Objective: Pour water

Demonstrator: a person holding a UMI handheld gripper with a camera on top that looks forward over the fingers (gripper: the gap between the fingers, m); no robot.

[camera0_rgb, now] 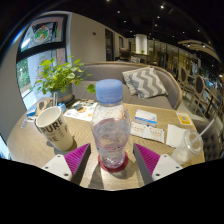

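Between the two fingers, at the centre of the frame, a clear plastic water bottle with a pale blue cap stands upright on a wooden table. The gripper has its magenta pads at either side of the bottle's base; whether they press on the plastic or stand just off it cannot be told from this view, so the fingers' grip stays uncertain. Water fills the bottle's lower part.

Left of the bottle, near the left finger, stands a white mug with dark lettering. Behind it, toward the upper left, a leafy green plant rises from a pot. Right of the bottle lie papers and small cards, and at the lower right a white tissue-like wad rests on the tabletop. Beyond the table, across the upper middle, a grey sofa carries a zigzag-patterned cushion. A framed picture hangs on the wall in the upper left.
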